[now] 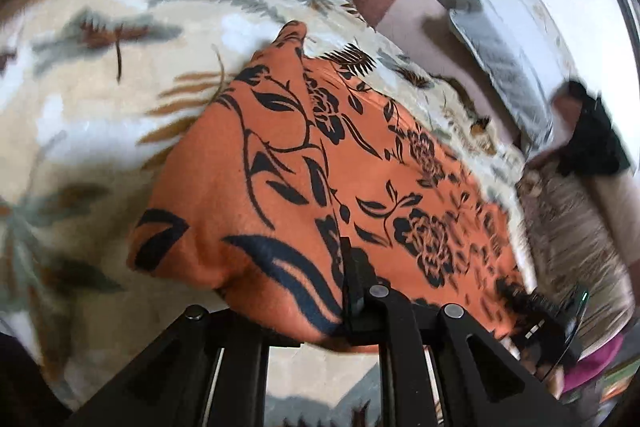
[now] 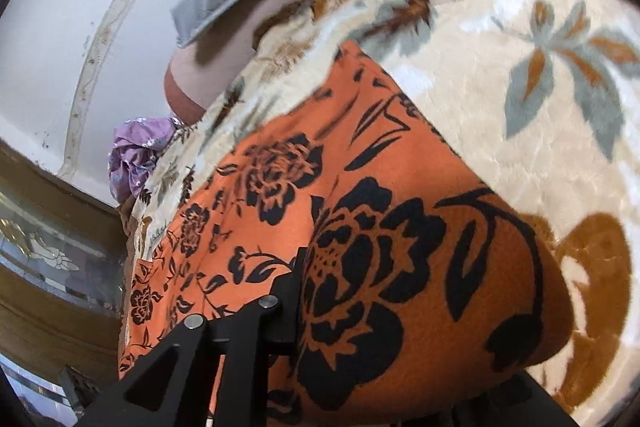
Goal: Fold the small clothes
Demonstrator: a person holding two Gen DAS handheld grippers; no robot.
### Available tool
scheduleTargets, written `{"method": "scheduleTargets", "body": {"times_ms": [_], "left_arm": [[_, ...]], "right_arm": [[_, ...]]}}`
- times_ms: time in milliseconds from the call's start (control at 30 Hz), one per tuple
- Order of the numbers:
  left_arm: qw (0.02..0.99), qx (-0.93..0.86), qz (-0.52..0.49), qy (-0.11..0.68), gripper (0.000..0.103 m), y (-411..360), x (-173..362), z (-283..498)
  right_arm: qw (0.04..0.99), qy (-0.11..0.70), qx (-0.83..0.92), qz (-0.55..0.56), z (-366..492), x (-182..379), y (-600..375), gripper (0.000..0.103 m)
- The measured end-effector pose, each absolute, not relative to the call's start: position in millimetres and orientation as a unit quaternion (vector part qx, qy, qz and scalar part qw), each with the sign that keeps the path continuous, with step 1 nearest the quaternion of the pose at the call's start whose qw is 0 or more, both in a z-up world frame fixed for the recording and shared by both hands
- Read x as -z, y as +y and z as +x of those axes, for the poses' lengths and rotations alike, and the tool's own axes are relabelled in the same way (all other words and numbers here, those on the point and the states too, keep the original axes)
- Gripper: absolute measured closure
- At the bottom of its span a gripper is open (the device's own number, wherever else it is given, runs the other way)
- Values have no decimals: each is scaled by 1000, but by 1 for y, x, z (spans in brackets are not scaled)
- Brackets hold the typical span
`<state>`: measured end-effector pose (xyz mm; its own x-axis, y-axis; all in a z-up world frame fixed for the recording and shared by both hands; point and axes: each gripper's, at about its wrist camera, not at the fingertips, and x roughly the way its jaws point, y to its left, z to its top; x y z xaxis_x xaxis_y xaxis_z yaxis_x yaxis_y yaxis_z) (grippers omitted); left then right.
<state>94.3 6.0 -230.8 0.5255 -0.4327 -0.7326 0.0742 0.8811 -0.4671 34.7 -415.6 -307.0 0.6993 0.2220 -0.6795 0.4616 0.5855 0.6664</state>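
An orange garment with black flower print lies on a cream floral blanket. My left gripper is shut on the garment's near edge, and cloth drapes over its left finger. In the right wrist view the same garment fills the middle. My right gripper is shut on its edge, with a fold of cloth bulging over the right finger and hiding it. The right gripper also shows in the left wrist view at the garment's far right edge.
A purple crumpled cloth lies at the blanket's far end. A grey pillow rests on a brown mattress edge by the white wall. A wooden headboard stands at the left of the right wrist view.
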Motion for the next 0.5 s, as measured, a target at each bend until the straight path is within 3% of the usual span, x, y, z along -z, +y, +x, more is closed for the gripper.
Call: {"method": "scheduleTargets", "body": {"times_ms": [333, 400, 500], "left_arm": [[914, 56, -21, 402, 85, -6, 189, 43], [931, 26, 12, 365, 85, -7, 172, 33], [940, 9, 29, 339, 85, -7, 152, 26]], "right_arm": [[768, 368, 56, 521, 27, 319, -428, 66], [765, 362, 49, 530, 27, 317, -427, 55], [761, 356, 48, 540, 21, 316, -431, 51]]}}
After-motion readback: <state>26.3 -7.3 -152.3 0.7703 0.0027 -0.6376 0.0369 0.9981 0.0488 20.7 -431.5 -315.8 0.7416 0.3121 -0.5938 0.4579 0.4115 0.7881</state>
